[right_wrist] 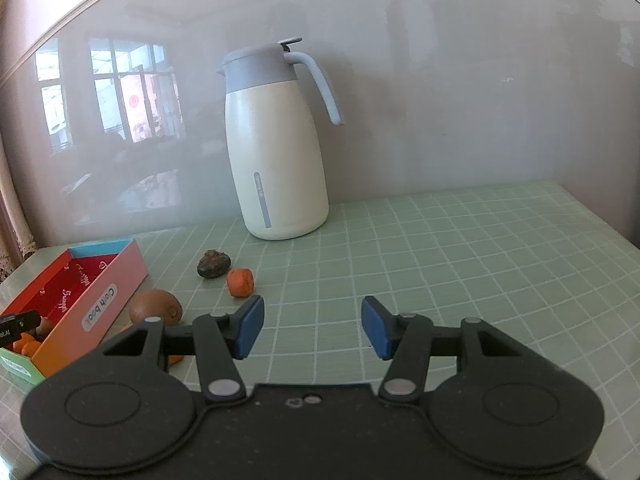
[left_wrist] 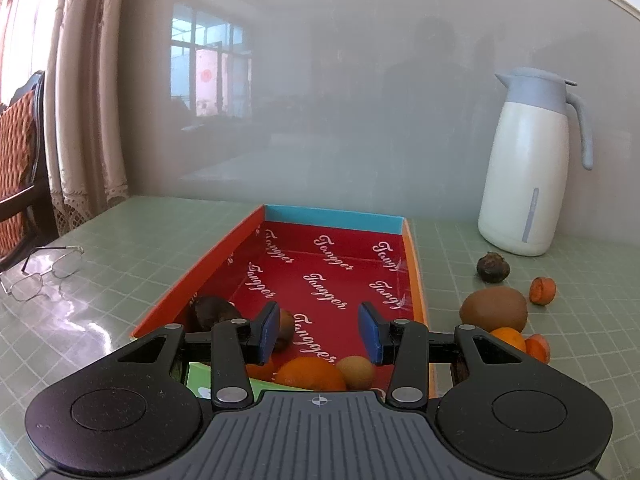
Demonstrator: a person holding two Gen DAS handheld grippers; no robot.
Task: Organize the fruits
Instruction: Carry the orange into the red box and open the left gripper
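Lying loose on the table (right_wrist: 460,248), a kiwi (left_wrist: 493,309), a dark fruit (left_wrist: 493,267) and orange pieces (left_wrist: 542,290) sit just right of the box (left_wrist: 416,280), which holds an orange (left_wrist: 310,374) and others. Left gripper (left_wrist: 319,330) hovers above the box, jaws apart, empty. Right gripper (right_wrist: 312,326) likewise apart over bare table. Jug (right_wrist: 276,152) stands behind; glasses (left_wrist: 40,274) lie left.

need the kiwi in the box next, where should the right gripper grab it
Grip the kiwi across its short middle, coming from above with the right gripper: it lies on its side beside the box, so the oval's narrow width fits the jaws.
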